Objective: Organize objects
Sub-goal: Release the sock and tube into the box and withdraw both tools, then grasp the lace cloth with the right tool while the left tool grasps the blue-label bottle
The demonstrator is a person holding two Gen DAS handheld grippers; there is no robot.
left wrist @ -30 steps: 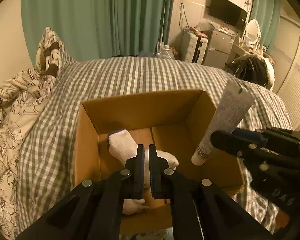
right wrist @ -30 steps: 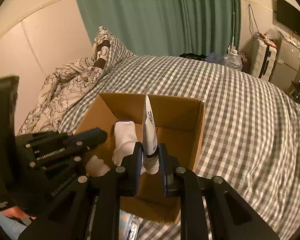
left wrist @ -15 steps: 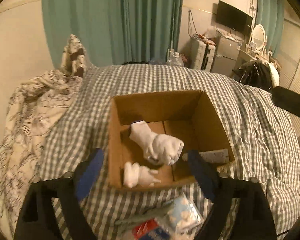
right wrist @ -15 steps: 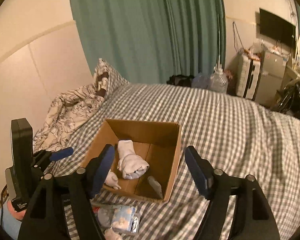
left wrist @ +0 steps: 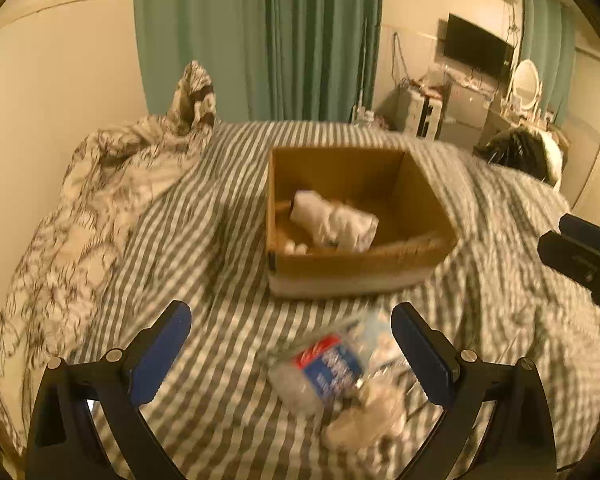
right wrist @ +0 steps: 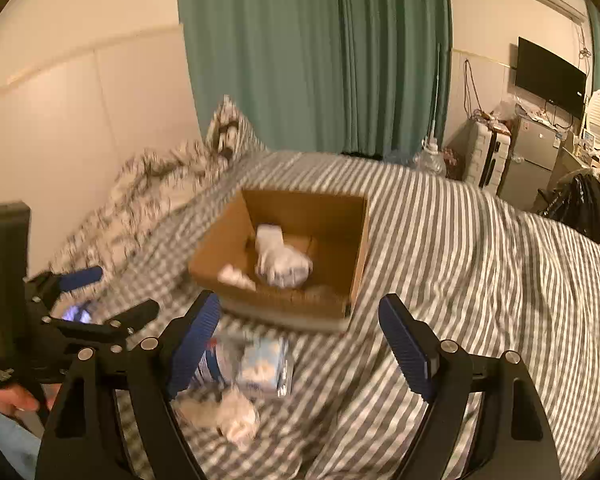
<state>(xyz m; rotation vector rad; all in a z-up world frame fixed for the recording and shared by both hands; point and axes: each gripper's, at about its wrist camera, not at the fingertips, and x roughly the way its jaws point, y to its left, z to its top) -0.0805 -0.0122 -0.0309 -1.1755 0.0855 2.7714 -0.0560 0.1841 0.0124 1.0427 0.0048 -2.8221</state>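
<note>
An open cardboard box (left wrist: 360, 268) sits on the checked bedspread (left wrist: 204, 264) with rolled white socks (left wrist: 334, 224) inside. In front of it lie a clear packet with a red and blue label (left wrist: 332, 364) and a crumpled white item (left wrist: 364, 420). My left gripper (left wrist: 292, 344) hovers over the packet, jaws opening wide, nothing between them. In the right wrist view the box (right wrist: 284, 304), socks (right wrist: 280, 258), packet (right wrist: 260, 364) and white item (right wrist: 236, 412) show again. My right gripper (right wrist: 300, 340) is also opening and holds nothing. The views are blurred.
A crumpled floral duvet (left wrist: 100, 208) and pillow lie along the wall at left. Green curtains (right wrist: 320, 60) hang behind the bed. A suitcase (right wrist: 488, 156), small fridge, TV and mirror stand at the far right. A hand (right wrist: 8, 396) holds the left gripper (right wrist: 80, 300).
Both grippers went from shut to wide open, dropping the sock and the tube into the box. Both then drew back and up, so the box looks smaller and the packet has come into view.
</note>
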